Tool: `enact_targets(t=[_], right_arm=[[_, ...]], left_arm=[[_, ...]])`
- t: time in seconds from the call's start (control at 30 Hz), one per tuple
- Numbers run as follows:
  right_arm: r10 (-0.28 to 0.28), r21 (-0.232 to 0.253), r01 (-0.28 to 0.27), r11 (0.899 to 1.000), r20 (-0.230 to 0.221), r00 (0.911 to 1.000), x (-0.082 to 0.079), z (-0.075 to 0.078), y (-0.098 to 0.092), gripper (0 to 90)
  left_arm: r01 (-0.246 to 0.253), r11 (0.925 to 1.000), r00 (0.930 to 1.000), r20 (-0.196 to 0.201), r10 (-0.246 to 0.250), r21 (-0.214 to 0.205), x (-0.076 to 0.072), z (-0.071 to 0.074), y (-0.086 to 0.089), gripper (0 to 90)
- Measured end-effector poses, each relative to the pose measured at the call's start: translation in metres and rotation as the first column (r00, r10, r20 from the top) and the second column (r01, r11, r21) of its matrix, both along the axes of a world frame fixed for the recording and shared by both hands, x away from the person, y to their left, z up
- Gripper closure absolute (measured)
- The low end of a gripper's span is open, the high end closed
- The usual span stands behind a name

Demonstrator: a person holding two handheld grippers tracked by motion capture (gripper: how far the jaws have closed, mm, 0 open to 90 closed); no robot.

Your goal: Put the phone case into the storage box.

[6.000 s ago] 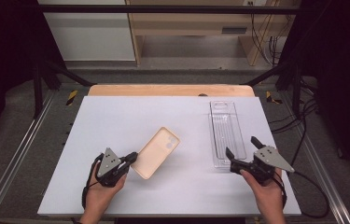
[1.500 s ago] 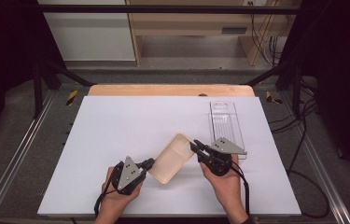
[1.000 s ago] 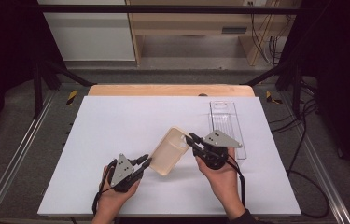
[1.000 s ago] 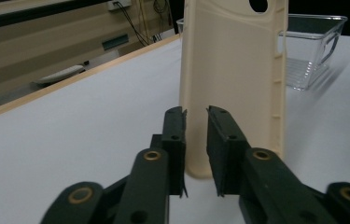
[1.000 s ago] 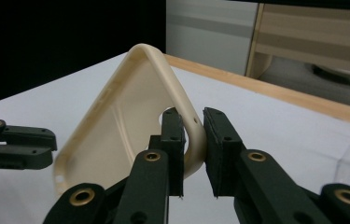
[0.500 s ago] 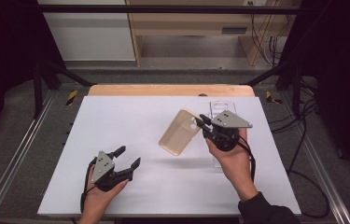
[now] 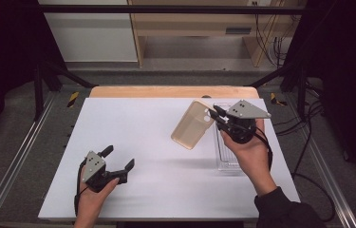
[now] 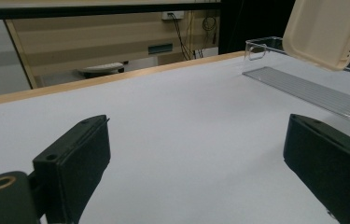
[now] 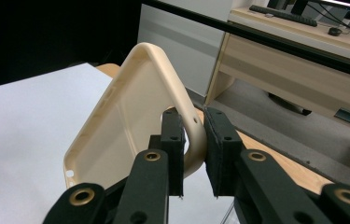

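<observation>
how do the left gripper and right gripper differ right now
The left gripper has just been opening, its jaws now wide with nothing between them; the right gripper is shut on the rim of the beige phone case. The left sits low by the white table; the right holds the case tilted in the air. Both have black jaws.

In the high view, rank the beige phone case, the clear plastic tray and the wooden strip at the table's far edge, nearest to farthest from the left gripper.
From the left gripper, at the table's near left:
1. Beige phone case, held up in the air by the right gripper, right of centre.
2. Clear plastic tray, lying on the table's right side.
3. Wooden strip, along the far edge.
The case and tray are close to call.
</observation>
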State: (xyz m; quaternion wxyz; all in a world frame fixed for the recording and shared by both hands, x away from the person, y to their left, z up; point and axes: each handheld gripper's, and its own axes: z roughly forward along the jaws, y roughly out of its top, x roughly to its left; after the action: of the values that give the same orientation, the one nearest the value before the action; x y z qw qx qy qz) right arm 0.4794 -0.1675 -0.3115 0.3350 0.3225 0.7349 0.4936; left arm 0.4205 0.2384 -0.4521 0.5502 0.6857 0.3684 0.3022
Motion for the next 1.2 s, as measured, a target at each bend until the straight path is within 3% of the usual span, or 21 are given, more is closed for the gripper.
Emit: enact_targets(t=[0.1,0.3,0.6,0.73,0.9,0.97,1.2], right_arm=[[0.003,-0.007,-0.003,1.0,0.002,1.0,0.003,0.004,-0.004,78.7],[0.001,0.02,-0.001,1.0,0.009,1.0,0.011,0.013,-0.015,78.7],[-0.017,0.026,0.017,1.0,0.016,0.9997,0.019,0.038,-0.036,78.6],[-0.029,0.012,0.029,1.0,0.016,0.9995,0.022,0.044,-0.041,78.6],[-0.041,0.003,0.041,0.999,0.029,0.9987,0.026,0.043,-0.047,78.6],[-0.048,0.0,0.048,0.999,0.031,0.9984,0.027,0.042,-0.051,78.7],[-0.082,0.014,0.082,0.997,0.033,0.9961,0.03,0.043,-0.067,78.6]], left_arm=[[0.006,0.9999,1.0,-0.002,-0.006,0.014,0.001,-0.001,0.003,6.3],[-0.017,0.9996,0.9997,-0.019,0.016,-0.024,0.002,-0.005,0.012,5.9],[-0.055,0.9981,0.9981,-0.029,0.054,-0.027,-0.018,-0.007,0.029,5.5],[-0.075,0.9956,0.9969,-0.028,0.074,-0.056,-0.02,-0.006,0.038,5.4],[-0.089,0.993,0.9952,-0.046,0.086,-0.077,-0.016,-0.008,0.043,5.3],[-0.092,0.9942,0.9951,-0.04,0.09,-0.056,-0.015,-0.008,0.045,5.3],[-0.098,0.9942,0.9943,-0.047,0.096,-0.044,-0.009,-0.01,0.045,5.3]])
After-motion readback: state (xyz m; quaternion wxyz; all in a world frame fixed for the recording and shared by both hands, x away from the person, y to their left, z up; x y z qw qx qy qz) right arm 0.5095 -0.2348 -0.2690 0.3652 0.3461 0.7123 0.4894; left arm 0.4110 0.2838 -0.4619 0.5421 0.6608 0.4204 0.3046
